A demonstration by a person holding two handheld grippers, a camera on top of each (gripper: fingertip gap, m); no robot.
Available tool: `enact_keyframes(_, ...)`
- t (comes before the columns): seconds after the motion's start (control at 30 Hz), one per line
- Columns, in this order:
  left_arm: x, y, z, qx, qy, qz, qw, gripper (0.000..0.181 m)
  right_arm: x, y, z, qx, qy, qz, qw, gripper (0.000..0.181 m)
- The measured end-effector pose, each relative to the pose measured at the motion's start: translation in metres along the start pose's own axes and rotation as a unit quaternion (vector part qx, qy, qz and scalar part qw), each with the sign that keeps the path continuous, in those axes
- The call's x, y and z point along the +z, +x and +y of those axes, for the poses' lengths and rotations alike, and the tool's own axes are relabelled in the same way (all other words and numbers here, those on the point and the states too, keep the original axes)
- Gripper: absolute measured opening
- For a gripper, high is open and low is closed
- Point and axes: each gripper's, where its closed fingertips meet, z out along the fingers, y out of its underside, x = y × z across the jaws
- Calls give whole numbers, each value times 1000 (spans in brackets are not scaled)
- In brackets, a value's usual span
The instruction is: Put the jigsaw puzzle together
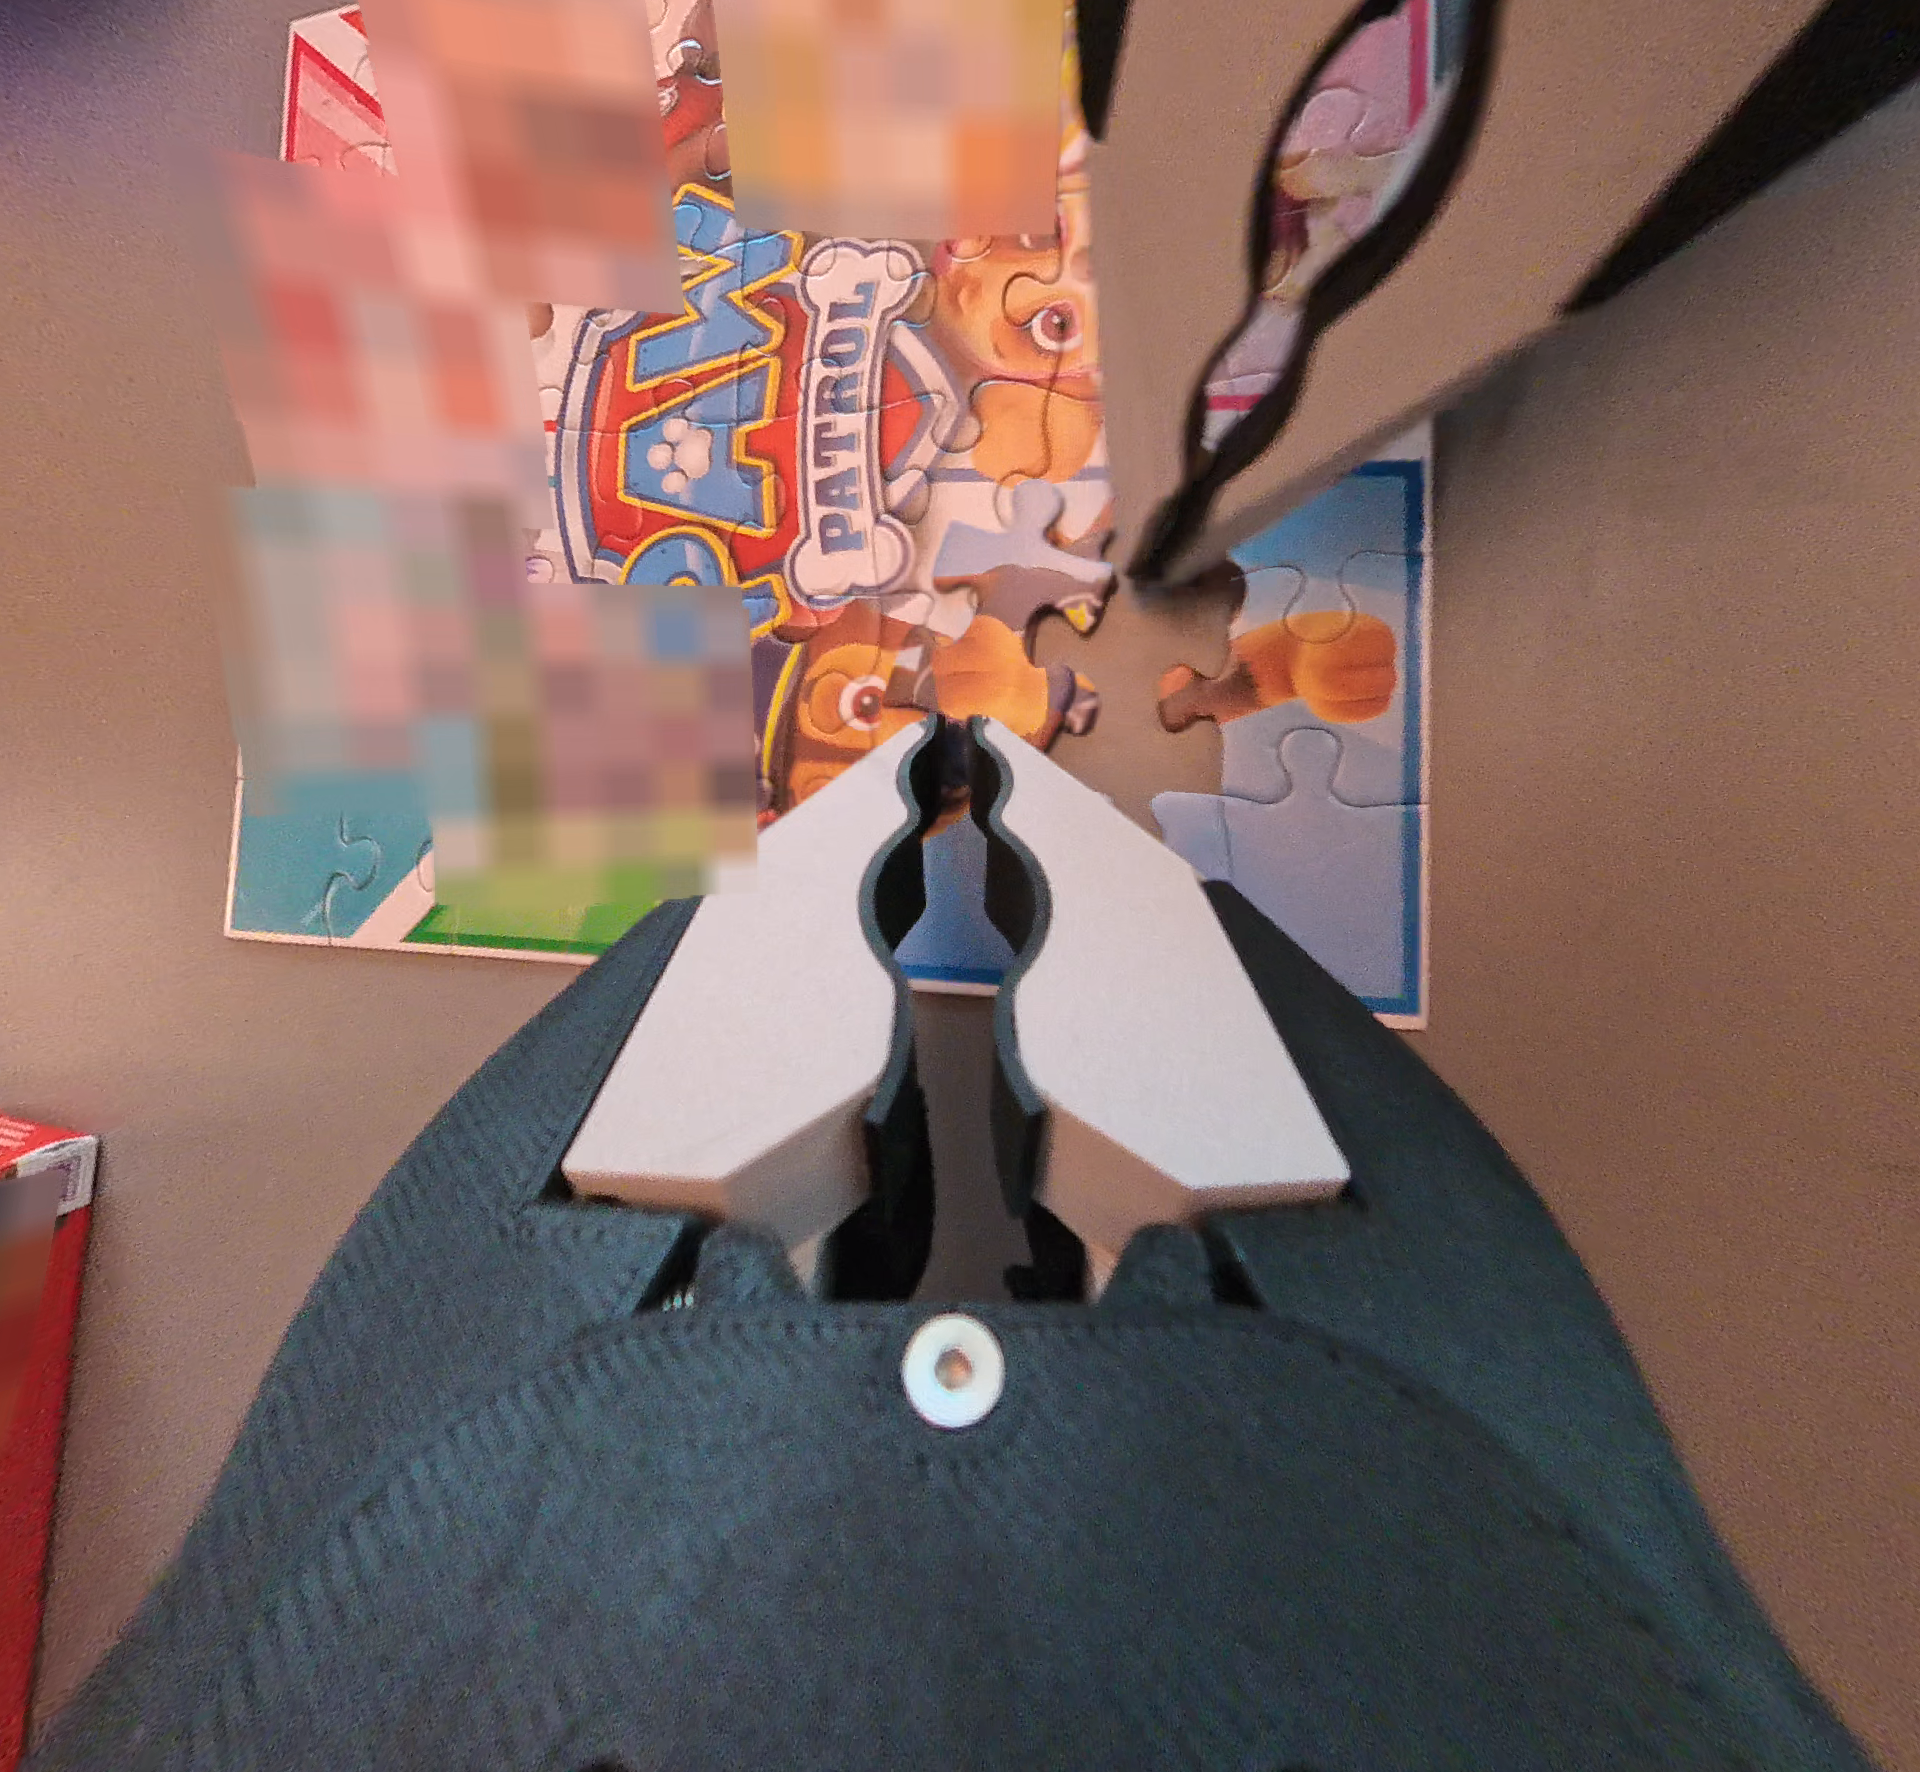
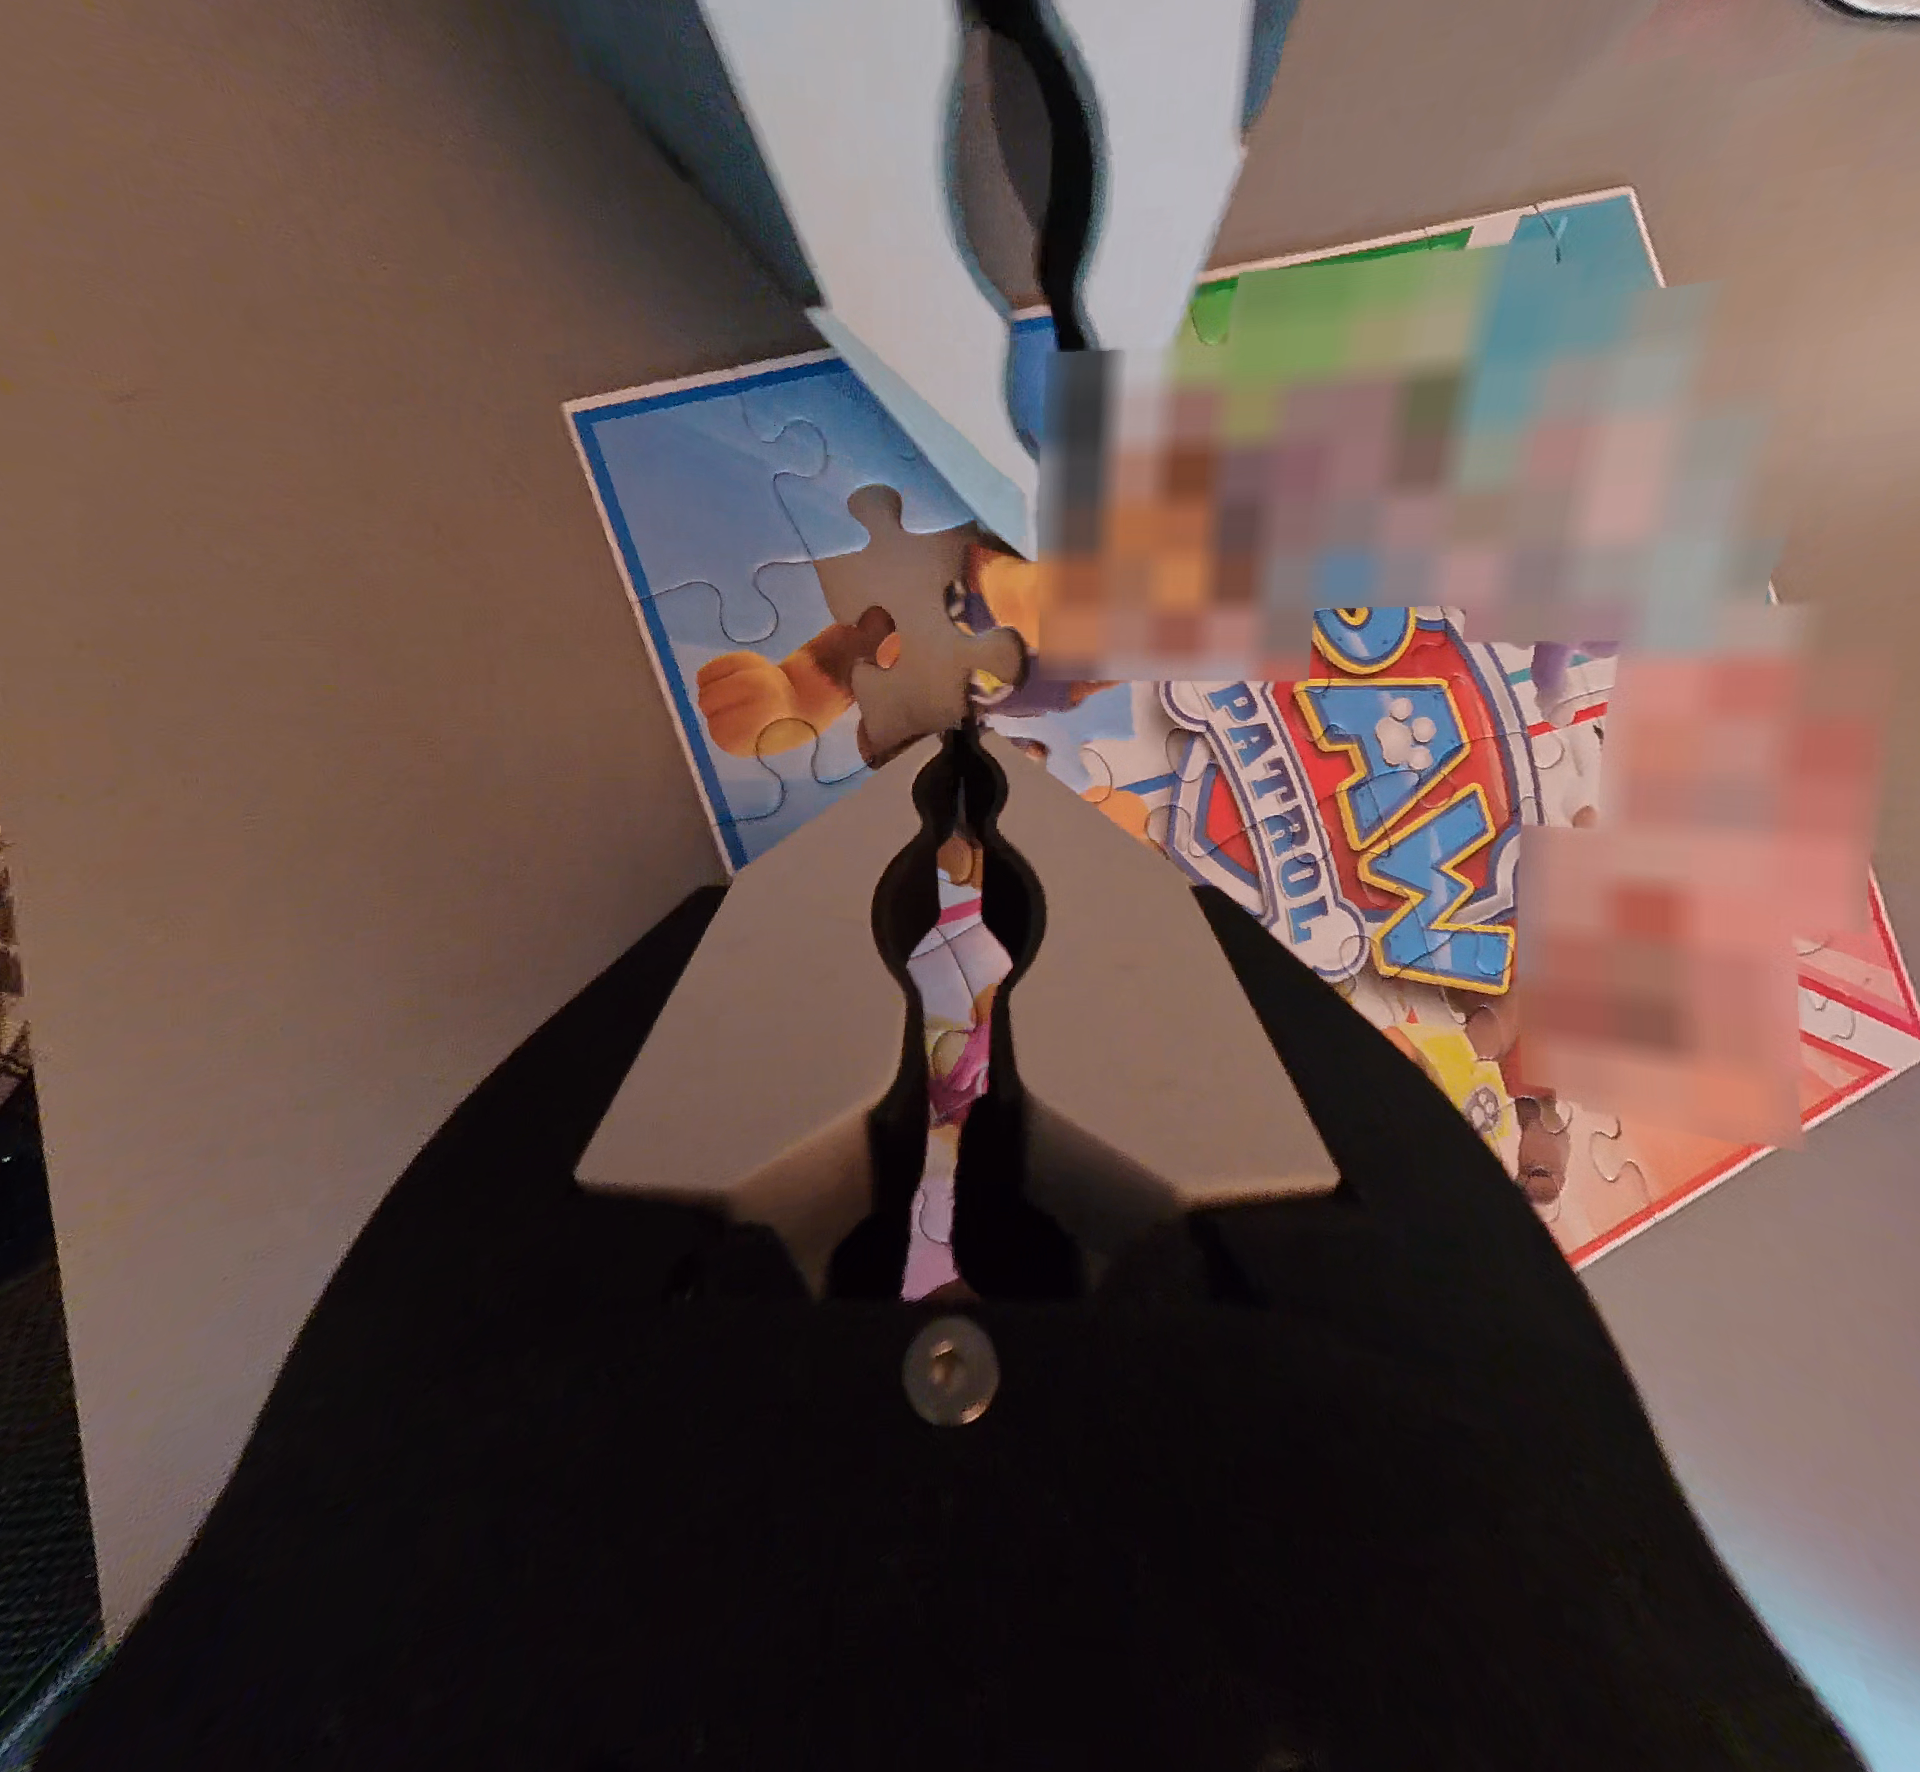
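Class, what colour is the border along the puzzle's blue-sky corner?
Blue, with a thin white outer edge, on the puzzle; clearest in the right wrist view.

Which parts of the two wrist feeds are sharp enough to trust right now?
Left wrist view: the puzzle centre and the gap are sharp, but the right gripper is motion-smeared. Right wrist view: its own gripper is dark and backlit, the left gripper overhead is blurred. Mosaic patches hide much of the puzzle in both.

Dim, warm indoor light; wide-angle edge distortion; motion-blurred far gripper, soft shadows across the grey table (image 1: 1662,683).
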Motion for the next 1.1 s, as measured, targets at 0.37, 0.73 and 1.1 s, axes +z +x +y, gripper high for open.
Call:
enact_keyframes(0.37,9,-16,-6,40,-18,9,999,1,2,21,4,65,11,11,998,0)
enact_keyframes(0.73,11,-24,-6,70,-36,20,997,1,-1,41,14,93,-11,46,995,0)
enact_keyframes(1.1,14,-33,-7,87,-44,16,995,0,0,22,3,110,8,-28,993,0)
